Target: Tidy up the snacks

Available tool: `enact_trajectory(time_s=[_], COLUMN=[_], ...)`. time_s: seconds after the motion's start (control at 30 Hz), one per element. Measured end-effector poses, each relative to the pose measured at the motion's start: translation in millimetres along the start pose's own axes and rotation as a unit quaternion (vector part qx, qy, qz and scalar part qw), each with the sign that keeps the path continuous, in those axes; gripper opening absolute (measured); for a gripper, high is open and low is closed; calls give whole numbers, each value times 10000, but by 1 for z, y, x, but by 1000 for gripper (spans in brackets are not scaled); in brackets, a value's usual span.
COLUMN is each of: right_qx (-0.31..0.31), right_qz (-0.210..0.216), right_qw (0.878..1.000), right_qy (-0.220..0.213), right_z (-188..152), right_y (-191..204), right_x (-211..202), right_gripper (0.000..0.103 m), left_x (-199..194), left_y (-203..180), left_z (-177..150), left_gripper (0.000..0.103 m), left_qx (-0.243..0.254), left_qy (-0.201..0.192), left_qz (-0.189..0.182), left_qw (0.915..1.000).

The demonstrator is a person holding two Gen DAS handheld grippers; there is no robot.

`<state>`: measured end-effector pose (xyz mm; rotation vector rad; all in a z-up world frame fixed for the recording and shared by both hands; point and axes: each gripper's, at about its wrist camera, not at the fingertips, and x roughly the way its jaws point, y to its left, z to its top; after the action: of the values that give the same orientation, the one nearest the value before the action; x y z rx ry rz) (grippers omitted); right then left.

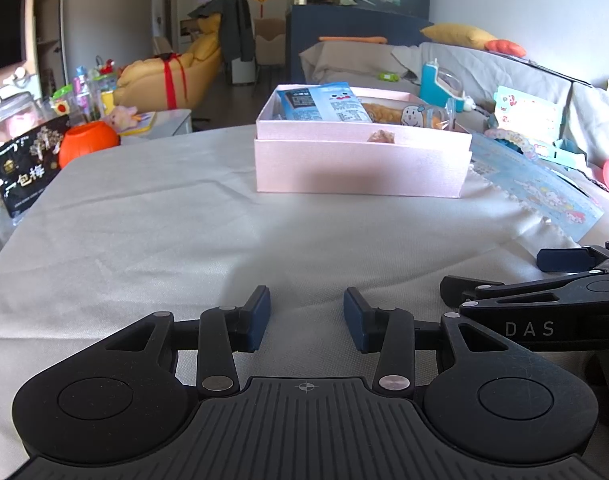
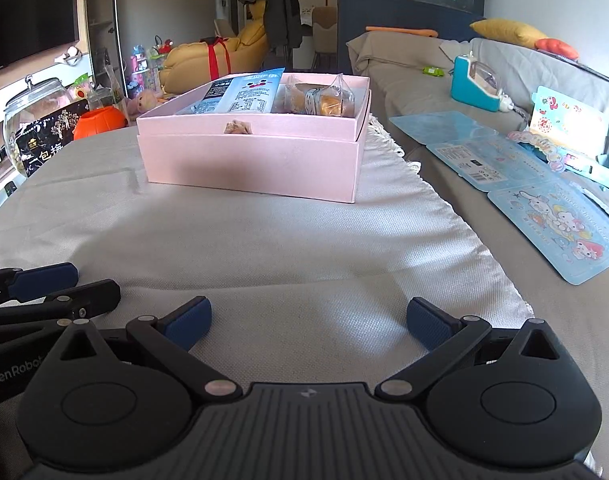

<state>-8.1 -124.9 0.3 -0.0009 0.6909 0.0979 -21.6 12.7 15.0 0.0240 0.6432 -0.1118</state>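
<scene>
A pink box stands on the white cloth ahead; it also shows in the right wrist view. It holds a blue snack packet, a clear-wrapped pastry and a small brown snack at the front rim. My left gripper is open and empty, low over the cloth. My right gripper is open wider and empty, beside the left one. Each gripper shows at the edge of the other's view.
A black snack bag, an orange pumpkin pot and a glass jar stand at the left. Blue cartoon cards and a teal toy lie on the grey sofa at the right.
</scene>
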Motion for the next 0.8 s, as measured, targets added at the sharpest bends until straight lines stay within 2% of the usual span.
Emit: enact_trajectory(time_s=[0.8], right_qx=[-1], right_qz=[-1], right_qw=[10000], right_qy=[1], right_z=[0], right_y=[0], right_x=[0], right_gripper=[103], left_x=[0], left_y=[0], left_z=[0], left_gripper=[45], left_qx=[-5], left_qy=[-2], left_qz=[-3], left_qw=[10000])
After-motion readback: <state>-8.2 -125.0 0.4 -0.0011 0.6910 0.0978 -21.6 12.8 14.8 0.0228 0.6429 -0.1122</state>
